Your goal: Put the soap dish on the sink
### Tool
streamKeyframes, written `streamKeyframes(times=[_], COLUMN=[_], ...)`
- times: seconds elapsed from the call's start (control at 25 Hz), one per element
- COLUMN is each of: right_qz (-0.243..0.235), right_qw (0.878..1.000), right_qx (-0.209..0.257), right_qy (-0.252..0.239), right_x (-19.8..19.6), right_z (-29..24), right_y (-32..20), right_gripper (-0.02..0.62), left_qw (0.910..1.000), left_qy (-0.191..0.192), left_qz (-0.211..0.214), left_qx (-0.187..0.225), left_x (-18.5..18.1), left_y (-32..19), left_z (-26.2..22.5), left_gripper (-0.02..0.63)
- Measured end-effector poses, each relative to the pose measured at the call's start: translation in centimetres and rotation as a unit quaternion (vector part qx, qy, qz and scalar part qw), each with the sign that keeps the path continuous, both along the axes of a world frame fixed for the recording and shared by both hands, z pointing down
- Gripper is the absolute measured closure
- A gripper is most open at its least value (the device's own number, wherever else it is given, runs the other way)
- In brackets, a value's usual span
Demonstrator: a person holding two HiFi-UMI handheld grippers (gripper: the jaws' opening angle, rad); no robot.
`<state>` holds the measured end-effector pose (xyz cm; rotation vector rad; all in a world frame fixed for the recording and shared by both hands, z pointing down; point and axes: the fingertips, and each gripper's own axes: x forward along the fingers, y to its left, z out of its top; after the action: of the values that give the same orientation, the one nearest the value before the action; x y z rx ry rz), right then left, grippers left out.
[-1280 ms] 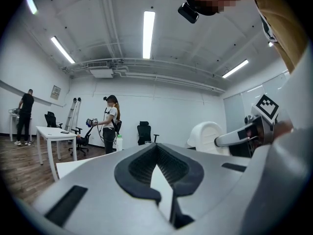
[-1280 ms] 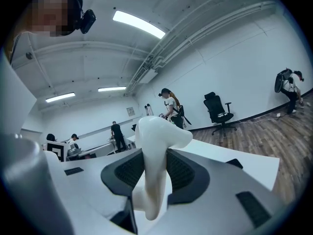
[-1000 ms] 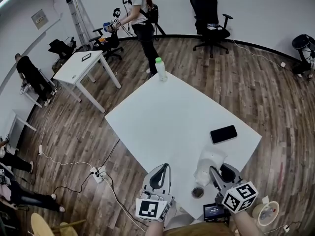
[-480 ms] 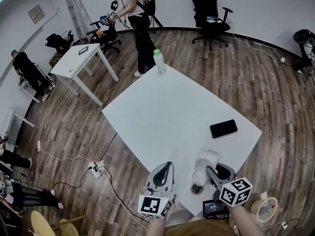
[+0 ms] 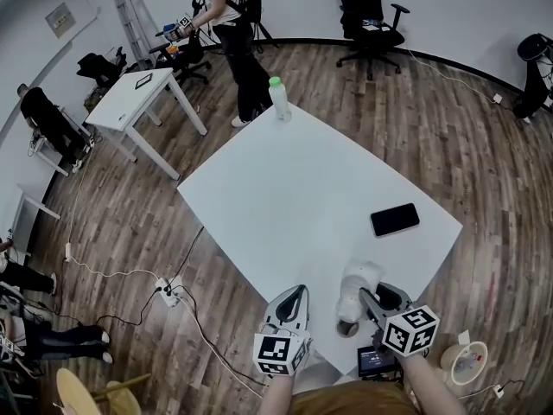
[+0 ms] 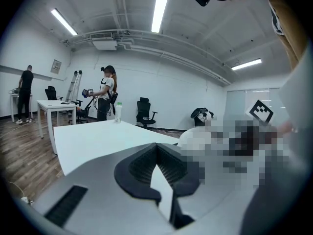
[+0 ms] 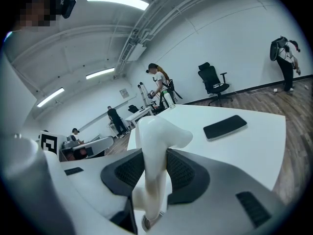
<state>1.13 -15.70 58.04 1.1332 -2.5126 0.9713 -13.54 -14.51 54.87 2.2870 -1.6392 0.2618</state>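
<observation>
The white soap dish (image 5: 356, 282), a curved piece with a metal-ringed hole at its near end, hangs over the near right part of the white table (image 5: 294, 188). My right gripper (image 5: 370, 297) is shut on it. In the right gripper view the soap dish (image 7: 157, 129) stands upright between the two black pads, and the right gripper (image 7: 155, 156) clamps its narrow middle. My left gripper (image 5: 292, 292) hovers at the table's near edge, a little left of the dish. In its own view the left gripper (image 6: 156, 145) has its tips together and holds nothing. No sink shows in any view.
A black phone (image 5: 395, 220) lies on the table right of centre. A green-capped bottle (image 5: 278, 98) stands at the far corner. A person (image 5: 226, 7) stands beyond it, near a small white table (image 5: 138, 98). A power strip and cables (image 5: 168, 294) lie on the floor at left.
Both grippers have sunk toward the table and drawn slightly nearer to me, the right one carrying the soap dish along. The person at the back has shifted left.
</observation>
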Motion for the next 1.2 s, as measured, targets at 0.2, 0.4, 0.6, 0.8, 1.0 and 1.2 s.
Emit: streamKeyframes(times=[0.2, 0.4, 0.6, 0.8, 1.0, 1.2], right_qz=[-0.005, -0.008, -0.015, -0.031, -0.036, -0.038], right_qw=[1.0, 1.0, 0.999, 0.999, 0.998, 0.998], right_qx=[-0.01, -0.027, -0.025, -0.027, -0.04, -0.051], right_qy=[0.006, 0.003, 0.019, 0.029, 0.025, 0.026], right_x=[-0.3, -0.7, -0.9, -1.8, -1.9, -1.8], right_z=[1.2, 2.6, 3.4, 4.2, 4.7, 5.5], right_y=[0.2, 0.3, 0.4, 0.9, 1.3, 1.4], right_gripper=[0.451, 0.451, 0.451, 0.451, 0.451, 0.451], left_qw=[0.9997, 0.9989, 0.9973, 0.9961, 0.9956, 0.9947], left_qy=[-0.005, -0.011, -0.015, -0.025, -0.034, -0.039], left_qz=[0.006, 0.022, 0.038, 0.042, 0.048, 0.054], left_qx=[-0.022, -0.04, -0.061, -0.074, -0.072, -0.078], left_x=[0.0, 0.8, 1.8, 1.6, 2.1, 2.4], left_y=[0.2, 0.3, 0.7, 1.0, 0.9, 1.0], left_z=[1.5, 2.6, 3.9, 4.8, 4.4, 5.0], left_gripper=[0.598, 0.6, 0.6, 0.6, 0.6, 0.6])
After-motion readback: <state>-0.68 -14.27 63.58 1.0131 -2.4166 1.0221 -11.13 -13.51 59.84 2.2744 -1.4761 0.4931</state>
